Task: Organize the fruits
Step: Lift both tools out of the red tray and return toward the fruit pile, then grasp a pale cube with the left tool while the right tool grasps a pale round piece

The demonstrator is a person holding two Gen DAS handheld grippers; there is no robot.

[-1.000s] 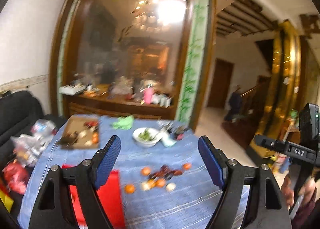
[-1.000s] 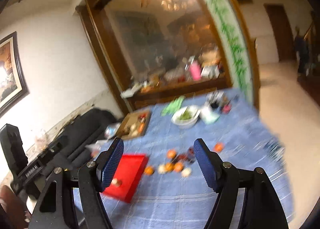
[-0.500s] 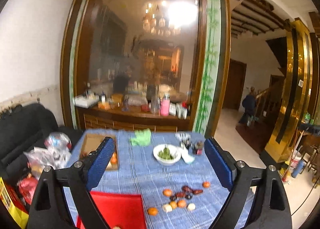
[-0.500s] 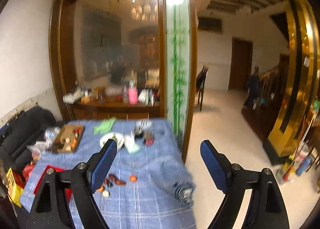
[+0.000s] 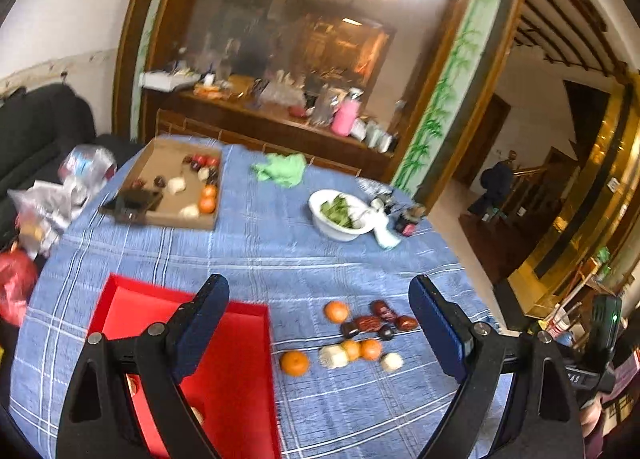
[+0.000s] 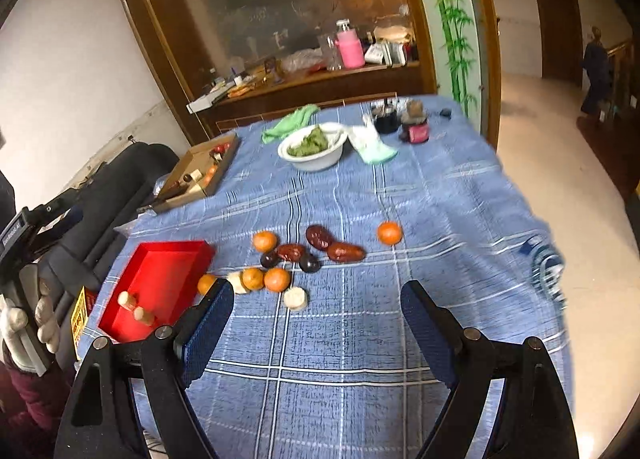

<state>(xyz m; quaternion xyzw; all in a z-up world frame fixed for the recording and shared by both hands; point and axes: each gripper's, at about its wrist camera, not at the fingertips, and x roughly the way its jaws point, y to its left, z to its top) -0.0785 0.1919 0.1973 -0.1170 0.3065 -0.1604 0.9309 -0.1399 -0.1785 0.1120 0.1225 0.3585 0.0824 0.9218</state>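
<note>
On the blue-clothed desk [image 6: 360, 339], a red tray [image 6: 160, 279] is seen at the left, with loose fruits [image 6: 296, 259] clustered just right of it. Both the left gripper [image 5: 320, 323] and right gripper [image 6: 316, 323] are held above with jaws released, nothing between them.

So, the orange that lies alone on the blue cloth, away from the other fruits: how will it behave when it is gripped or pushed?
The lone orange looks round, so a push would probably roll it across the tablecloth. Its skin seems smooth, so it may slip unless gripped across its middle. It is small, so likely light.
</note>
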